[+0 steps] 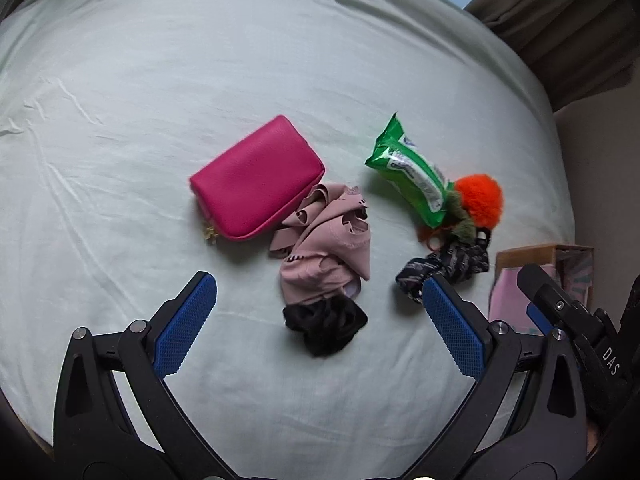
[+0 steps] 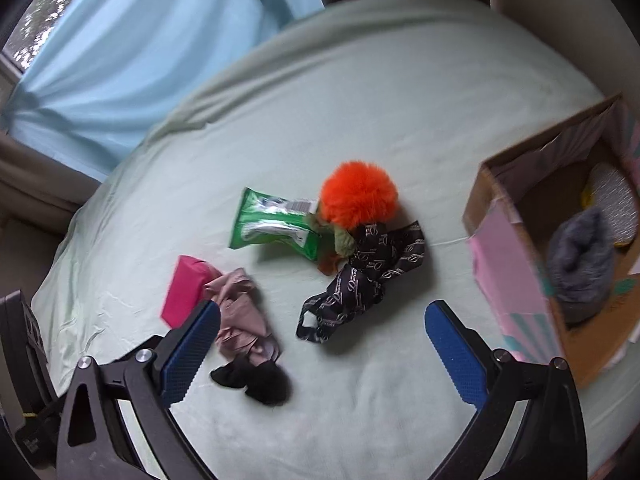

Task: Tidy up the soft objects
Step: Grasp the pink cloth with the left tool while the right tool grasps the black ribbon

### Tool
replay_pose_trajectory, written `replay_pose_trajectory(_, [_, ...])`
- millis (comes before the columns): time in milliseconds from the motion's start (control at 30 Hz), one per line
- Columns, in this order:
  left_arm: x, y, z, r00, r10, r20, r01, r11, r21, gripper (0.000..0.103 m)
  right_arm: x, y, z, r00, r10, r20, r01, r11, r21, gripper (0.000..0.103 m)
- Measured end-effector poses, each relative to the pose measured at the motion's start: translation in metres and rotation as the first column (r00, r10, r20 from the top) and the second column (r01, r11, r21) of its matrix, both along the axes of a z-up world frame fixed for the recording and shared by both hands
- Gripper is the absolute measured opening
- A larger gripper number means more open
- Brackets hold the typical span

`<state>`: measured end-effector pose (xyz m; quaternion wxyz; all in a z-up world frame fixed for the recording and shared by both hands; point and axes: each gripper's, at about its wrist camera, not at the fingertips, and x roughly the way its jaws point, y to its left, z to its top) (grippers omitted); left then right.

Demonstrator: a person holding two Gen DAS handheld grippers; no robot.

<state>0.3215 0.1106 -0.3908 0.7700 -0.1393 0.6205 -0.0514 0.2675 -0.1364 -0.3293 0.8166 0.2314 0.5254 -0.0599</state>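
On the pale green bed sheet (image 1: 160, 100) lie a pink pouch (image 1: 256, 178), a crumpled dusty-pink cloth (image 1: 324, 240), a black cloth (image 1: 326, 328), a green wipes pack (image 1: 412, 170), an orange pompom (image 1: 480, 196) and a dark patterned fabric (image 1: 448, 268). My left gripper (image 1: 320, 308) hangs open just above and before the black cloth, holding nothing. In the right wrist view my right gripper (image 2: 322, 336) is open and empty, near the patterned fabric (image 2: 364, 280), with the pompom (image 2: 358, 198), wipes pack (image 2: 272, 224), pink cloth (image 2: 244, 320) and black cloth (image 2: 256, 380) around it.
An open cardboard box (image 2: 516, 264) with pink sides stands at the right on the bed; a grey woolly item (image 2: 580, 264) and another object lie inside. A light blue curtain (image 2: 120, 60) hangs beyond the bed's far edge. The right gripper's body (image 1: 568, 312) shows in the left wrist view.
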Motion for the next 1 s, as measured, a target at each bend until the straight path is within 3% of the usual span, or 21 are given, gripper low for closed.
replay_pose_trajectory(167, [0.019,-0.015,-0.041,1.000,0.002,-0.012,-0.002,0.999,-0.040,0.102,0.019,-0.004,-0.034,0.998,-0.027,-0.049,0.027,1.000,0.004,0.102])
replay_pose_trajectory(467, [0.037,-0.033,-0.089,1.000,-0.011,-0.027,0.010,0.999,-0.037,0.099,0.028,-0.012,-0.080,0.986,-0.110,-0.123,0.114,0.993,0.024,0.094])
replay_pose_trajectory(633, [0.041,-0.042,-0.094,0.999,-0.053,-0.008,0.053,0.998,0.025,0.096,0.034,-0.015,-0.094,0.980,-0.143,-0.141,0.150,0.988,0.034,0.073])
replay_pose_trajectory(700, [0.041,-0.047,-0.093,0.997,-0.074,-0.006,0.074,0.994,0.075,0.085,0.036,-0.013,-0.096,0.979,-0.141,-0.148,0.147,0.989,0.024,0.065])
replay_pose_trajectory(767, [0.040,-0.049,-0.092,0.996,-0.086,0.001,0.085,0.989,0.120,0.065,0.036,-0.009,-0.097,0.979,-0.137,-0.152,0.139,0.990,0.002,0.054])
replay_pose_trajectory(867, [0.041,-0.045,-0.089,0.996,-0.088,0.012,0.086,0.990,0.109,0.044,0.036,-0.005,-0.095,0.981,-0.130,-0.141,0.127,0.991,-0.030,0.045])
replay_pose_trajectory(1000, [0.040,-0.043,-0.085,0.995,-0.101,0.023,0.099,0.991,0.092,0.036,0.030,-0.004,-0.093,0.982,-0.137,-0.128,0.133,0.990,-0.038,0.038])
